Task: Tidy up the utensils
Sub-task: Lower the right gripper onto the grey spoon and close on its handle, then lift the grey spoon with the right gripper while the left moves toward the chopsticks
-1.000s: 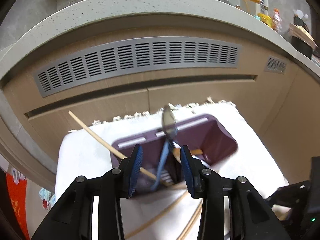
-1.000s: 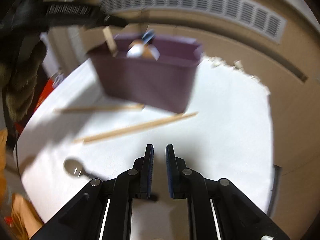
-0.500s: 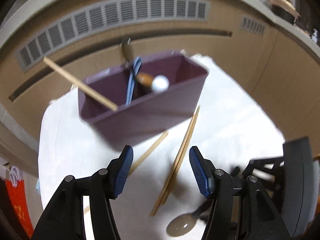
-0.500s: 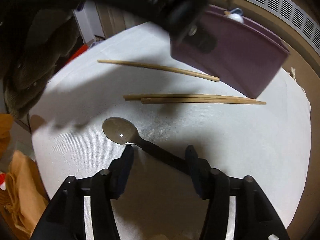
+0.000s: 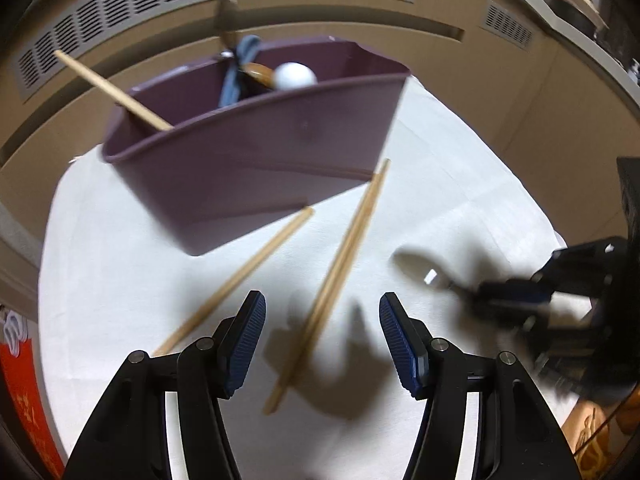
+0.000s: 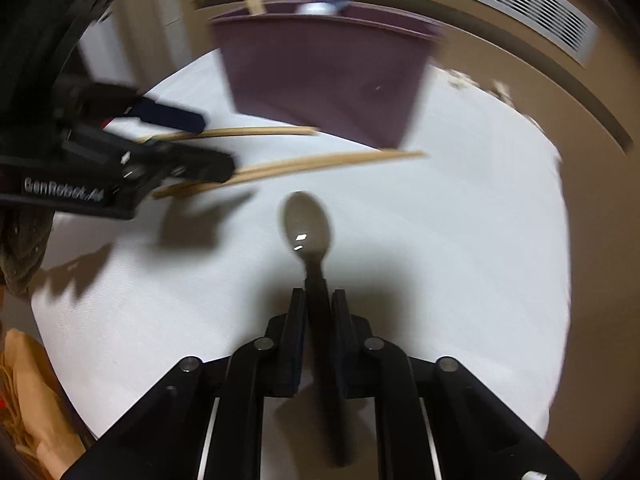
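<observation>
My right hand-held gripper (image 6: 316, 316) has just closed on the spoon (image 6: 308, 228) by its dark handle – stiff, light, probably slick, its bowl just over the tabletop (image 6: 460, 240). My left hand-held gripper (image 5: 322, 340) gapes over the paired chopsticks (image 5: 340, 272) – thin, stiff, prone to roll.

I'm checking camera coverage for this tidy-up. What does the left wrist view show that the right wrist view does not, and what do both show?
Only the left wrist view: the inside of the purple plastic bin, with a blue-handled utensil and a white round-ended one; also the open left gripper over the paired wooden chopsticks.

Only the right wrist view: the right gripper, whose jaws have just been closing, shut on the dark-handled metal spoon.

Both: bin, chopsticks, spoon, white cloth.
</observation>
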A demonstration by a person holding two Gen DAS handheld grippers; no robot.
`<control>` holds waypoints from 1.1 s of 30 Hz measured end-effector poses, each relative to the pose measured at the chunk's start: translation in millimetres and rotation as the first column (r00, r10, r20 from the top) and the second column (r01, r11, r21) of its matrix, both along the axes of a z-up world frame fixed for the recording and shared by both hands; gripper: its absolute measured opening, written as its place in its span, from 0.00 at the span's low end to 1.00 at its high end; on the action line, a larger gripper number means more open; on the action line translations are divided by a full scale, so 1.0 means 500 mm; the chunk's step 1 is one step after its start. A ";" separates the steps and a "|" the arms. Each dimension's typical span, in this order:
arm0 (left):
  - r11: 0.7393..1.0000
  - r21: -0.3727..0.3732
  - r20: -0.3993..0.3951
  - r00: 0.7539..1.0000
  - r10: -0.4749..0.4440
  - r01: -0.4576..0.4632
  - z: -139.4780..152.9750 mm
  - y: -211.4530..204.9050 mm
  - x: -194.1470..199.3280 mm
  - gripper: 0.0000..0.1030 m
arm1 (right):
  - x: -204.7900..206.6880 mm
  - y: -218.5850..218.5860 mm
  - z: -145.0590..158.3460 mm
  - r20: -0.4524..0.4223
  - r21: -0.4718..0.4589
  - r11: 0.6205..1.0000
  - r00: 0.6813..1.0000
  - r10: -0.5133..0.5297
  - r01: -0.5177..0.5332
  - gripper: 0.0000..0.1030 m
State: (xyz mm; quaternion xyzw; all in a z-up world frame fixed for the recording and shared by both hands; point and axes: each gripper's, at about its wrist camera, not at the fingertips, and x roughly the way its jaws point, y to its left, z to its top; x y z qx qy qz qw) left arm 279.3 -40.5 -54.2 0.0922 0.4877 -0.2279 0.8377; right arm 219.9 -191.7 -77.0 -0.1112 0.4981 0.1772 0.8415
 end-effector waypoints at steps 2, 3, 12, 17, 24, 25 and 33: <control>1.000 -0.003 -0.006 1.000 -0.015 0.015 -0.007 -0.007 0.004 0.58 | -0.008 -0.042 0.007 -0.003 0.034 0.998 0.998 -0.060 0.060 0.11; 1.000 -0.008 -0.011 1.000 -0.024 0.024 -0.010 -0.012 0.007 0.58 | -0.012 -0.066 0.011 -0.006 0.055 0.994 0.995 -0.096 0.096 0.11; 0.996 0.029 -0.041 0.995 -0.088 0.089 -0.034 -0.071 0.061 0.49 | -0.052 -0.207 0.020 -0.007 0.181 0.943 0.959 -0.283 0.280 0.11; 0.995 0.083 -0.061 0.996 -0.057 0.062 -0.052 -0.088 0.094 0.37 | -0.070 -0.219 0.015 -0.007 0.201 0.934 0.954 -0.299 0.295 0.11; 0.998 0.048 -0.080 0.996 -0.027 0.031 -0.032 -0.071 0.037 0.09 | -0.090 -0.236 0.019 0.005 0.222 0.926 0.950 -0.313 0.304 0.11; 0.999 0.036 -0.083 0.996 -0.031 0.034 -0.027 -0.067 0.016 0.09 | -0.092 -0.236 0.019 0.005 0.225 0.926 0.950 -0.313 0.304 0.11; 0.994 -0.058 -0.103 0.990 -0.093 0.088 0.002 -0.048 -0.108 0.09 | -0.102 -0.227 0.024 0.010 0.236 0.926 0.952 -0.306 0.295 0.11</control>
